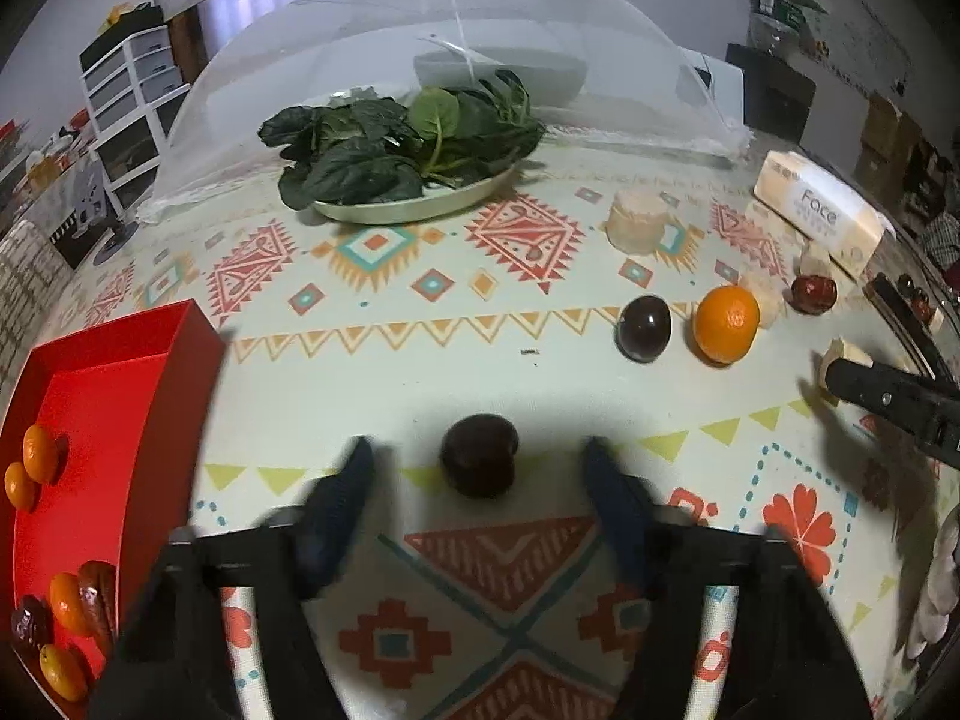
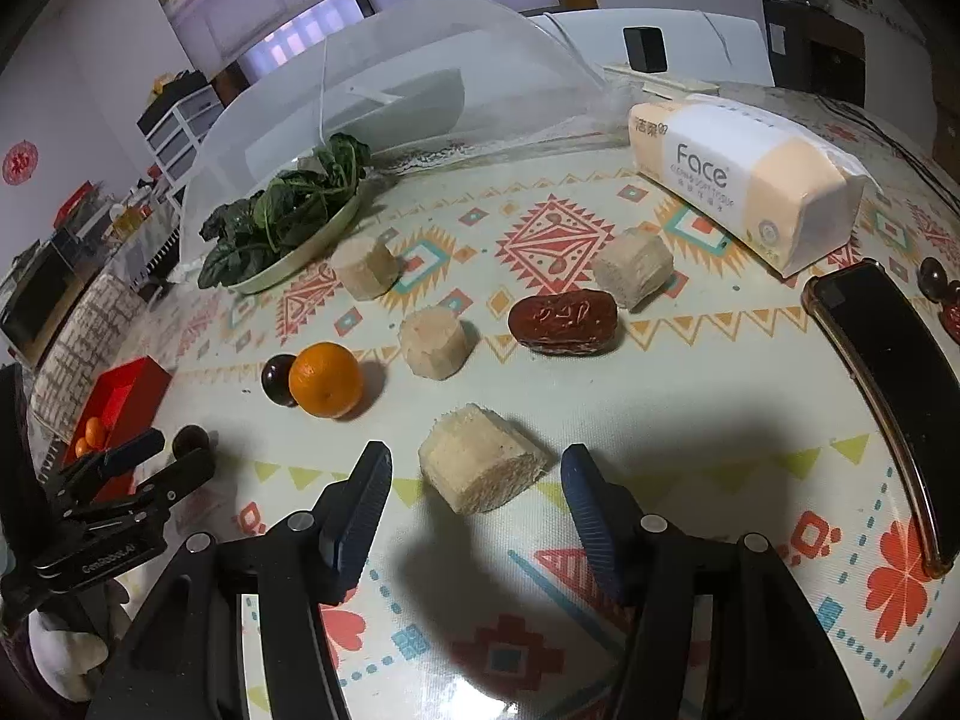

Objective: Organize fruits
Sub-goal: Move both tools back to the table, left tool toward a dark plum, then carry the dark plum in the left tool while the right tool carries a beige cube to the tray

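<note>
On the bench [image 1: 540, 372], spread with a patterned cloth, the left gripper [image 1: 477, 450] stands wide open with a dark round fruit [image 1: 479, 462] between its fingers, touching neither. To its left a red tray [image 1: 120, 372] holds small oranges [image 1: 41, 461] and dates [image 1: 96, 594]. Farther off lie a glossy dark ball [image 1: 644, 329] and, just beside it, an orange [image 1: 726, 324], with a red date [image 1: 813, 294] beyond.

Across the bench, the right gripper [image 2: 477, 468] is also wide open, its fingers either side of a pale cake block [image 2: 480, 468] without touching it. Ahead of it are more pale blocks [image 2: 432, 342], the date [image 2: 563, 315], the orange [image 2: 325, 380] and the ball [image 2: 277, 380], which the orange partly hides.

At the back sit a plate of greens [image 1: 414, 150] in front of a mesh cover [image 1: 420, 48], a tissue pack [image 2: 744, 180] and a phone [image 2: 882, 372] at the right edge.
</note>
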Available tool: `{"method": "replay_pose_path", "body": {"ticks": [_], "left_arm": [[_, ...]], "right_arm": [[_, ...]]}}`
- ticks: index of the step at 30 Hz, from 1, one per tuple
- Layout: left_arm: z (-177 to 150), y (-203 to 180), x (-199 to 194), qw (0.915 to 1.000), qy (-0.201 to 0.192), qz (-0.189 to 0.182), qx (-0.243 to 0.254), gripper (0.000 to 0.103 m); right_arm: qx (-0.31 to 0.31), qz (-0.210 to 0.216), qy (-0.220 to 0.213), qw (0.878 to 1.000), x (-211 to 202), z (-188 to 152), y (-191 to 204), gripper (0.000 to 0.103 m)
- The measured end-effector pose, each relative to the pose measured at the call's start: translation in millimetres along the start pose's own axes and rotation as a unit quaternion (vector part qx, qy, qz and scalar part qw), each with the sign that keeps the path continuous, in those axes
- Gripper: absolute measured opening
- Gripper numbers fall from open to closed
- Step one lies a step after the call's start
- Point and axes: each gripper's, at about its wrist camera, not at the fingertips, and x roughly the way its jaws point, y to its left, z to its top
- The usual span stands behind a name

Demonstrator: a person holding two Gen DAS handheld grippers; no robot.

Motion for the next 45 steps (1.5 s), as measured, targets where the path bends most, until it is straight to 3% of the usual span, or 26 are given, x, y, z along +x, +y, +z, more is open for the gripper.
{"method": "replay_pose_path", "body": {"ticks": [2,3,5,14,23,29,36,45], "left_arm": [[-1,0,-1,1.0000,0.000,-0.007,0.000,0.026],[-1,-1,-1,1.0000,-0.001,0.001,0.004,0.025],[-1,0,-4,1.0000,-0.001,-0.003,0.004,0.024],[-10,4,-42,0.9989,-0.030,-0.031,-0.020,0.024],[-30,30,-91,0.9950,-0.067,-0.037,-0.065,0.024],[-52,81,-120,0.9877,-0.089,-0.024,-0.126,0.024],[-78,149,-131,0.9768,-0.092,0.019,-0.192,0.024],[-97,205,-136,0.9656,-0.096,0.031,-0.240,0.024]], "right_arm": [[-0.003,-0.005,-0.001,1.000,1,0,1,0.063],[-0.005,-0.008,-0.002,1.000,1,0,1,0.060],[-0.010,-0.012,-0.002,1.000,1,-1,2,0.046],[-0.002,0.008,-0.004,1.000,-12,-9,6,0.046],[-0.020,0.040,-0.023,0.999,-44,-12,40,0.046],[-0.056,0.072,-0.024,0.996,-54,-19,89,0.046],[-0.104,0.121,-0.002,0.987,-44,-29,166,0.046],[-0.167,0.162,0.033,0.972,-17,-44,259,0.046]]}}
